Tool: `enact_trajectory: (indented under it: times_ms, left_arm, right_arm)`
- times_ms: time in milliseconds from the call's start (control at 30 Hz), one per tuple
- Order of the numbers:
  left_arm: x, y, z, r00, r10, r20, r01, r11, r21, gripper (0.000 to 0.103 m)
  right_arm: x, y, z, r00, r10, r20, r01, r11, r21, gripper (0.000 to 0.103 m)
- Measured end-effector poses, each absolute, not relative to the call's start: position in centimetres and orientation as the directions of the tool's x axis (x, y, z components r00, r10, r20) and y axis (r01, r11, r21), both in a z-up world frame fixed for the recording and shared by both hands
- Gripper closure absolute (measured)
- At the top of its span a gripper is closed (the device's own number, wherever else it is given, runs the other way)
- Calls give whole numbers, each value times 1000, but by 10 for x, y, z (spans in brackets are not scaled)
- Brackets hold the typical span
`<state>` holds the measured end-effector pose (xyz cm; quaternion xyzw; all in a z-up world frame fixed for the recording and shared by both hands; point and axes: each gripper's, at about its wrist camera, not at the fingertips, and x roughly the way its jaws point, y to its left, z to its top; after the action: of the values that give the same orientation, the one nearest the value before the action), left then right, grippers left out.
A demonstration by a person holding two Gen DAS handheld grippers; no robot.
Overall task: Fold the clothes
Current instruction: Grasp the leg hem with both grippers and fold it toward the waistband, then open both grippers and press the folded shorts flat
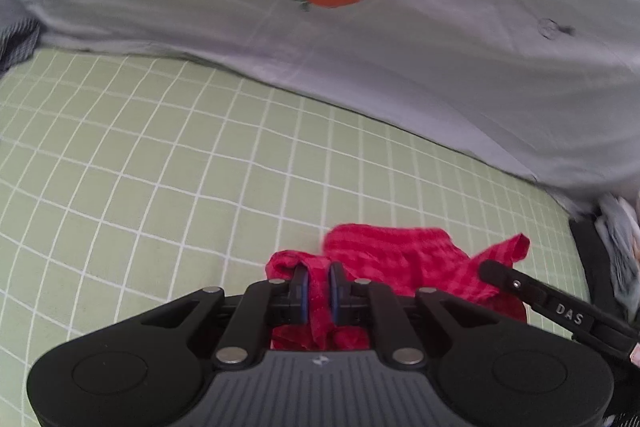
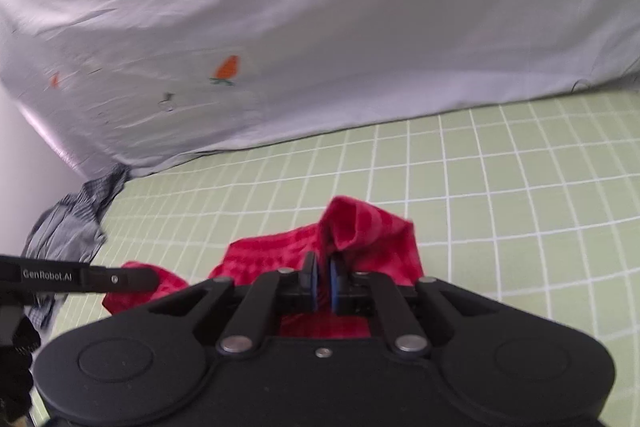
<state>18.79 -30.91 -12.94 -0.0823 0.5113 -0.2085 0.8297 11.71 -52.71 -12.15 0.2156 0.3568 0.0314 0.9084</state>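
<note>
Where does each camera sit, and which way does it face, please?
Left wrist: on the left gripper, looking along its fingers over the red cloth and green sheet to the white quilt; the right gripper enters at right.
Right wrist: on the right gripper, facing the same way; the left gripper enters at left.
Shared: cloth, sheet, quilt.
</note>
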Motion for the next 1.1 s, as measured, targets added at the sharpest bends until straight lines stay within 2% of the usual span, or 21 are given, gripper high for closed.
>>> enact_trajectory:
  times_ms: [67,167,200,233,267,333,367,500,533,600,700,767,800,833,867,967,1100]
  left_arm:
    - [201,-302,-133,388,-451,-804,220,892,-395,89]
    - [213,-293,-134,409,-463,-787,167,885,-434,79]
    - [216,-291,-134,418,-460,-783,154,885,-439,74]
    - [218,-288,-133,427,-456,-781,140,886,-441,69]
    - [219,-284,-132,436,-452,-779,126,887,-444,64]
    - [221,-274,-129,461,-452,-764,96,881,-463,45]
    - [221,-268,-126,479,-456,-751,79,874,-480,40]
    - [222,-244,-115,534,-461,-709,39,851,-524,17]
    - [222,-239,-112,545,-459,-702,36,849,-527,12]
    - [219,-242,-112,534,-437,-724,92,881,-464,10]
    - [210,-256,-119,509,-378,-773,172,925,-338,9]
    - [202,-268,-126,493,-325,-807,225,944,-242,9]
    - [200,-271,-131,485,-319,-814,232,945,-232,9]
    - [198,-275,-135,478,-313,-821,238,946,-221,9]
    - [197,-279,-139,470,-306,-828,245,946,-211,9]
    - [194,-287,-151,451,-285,-845,250,950,-187,9]
    - [198,-288,-160,445,-236,-864,229,963,-146,9]
  right_arm:
    - [130,-536,-129,740,224,-634,110,890,443,95]
    - [140,-546,-133,746,216,-629,137,876,463,85]
    - [139,-548,-132,751,200,-629,146,879,454,77]
    - [138,-549,-130,753,186,-631,151,885,441,63]
    - [137,-549,-128,755,173,-633,153,892,426,58]
    - [134,-549,-125,757,146,-637,157,905,395,52]
    - [132,-548,-123,755,135,-641,159,911,380,49]
    - [122,-536,-126,731,105,-674,155,937,314,18]
    - [120,-532,-129,721,95,-686,153,944,292,13]
    - [117,-523,-135,701,78,-709,143,959,246,12]
    - [117,-514,-145,675,30,-737,156,971,182,15]
    - [119,-516,-146,678,8,-735,182,967,178,26]
    - [119,-517,-144,694,-3,-720,190,965,179,51]
    - [118,-518,-140,717,-14,-697,195,964,181,88]
    - [117,-519,-136,737,-17,-675,190,964,184,96]
    - [113,-524,-126,781,-39,-624,197,962,186,96]
    - [119,-542,-146,699,-142,-701,338,930,148,96]
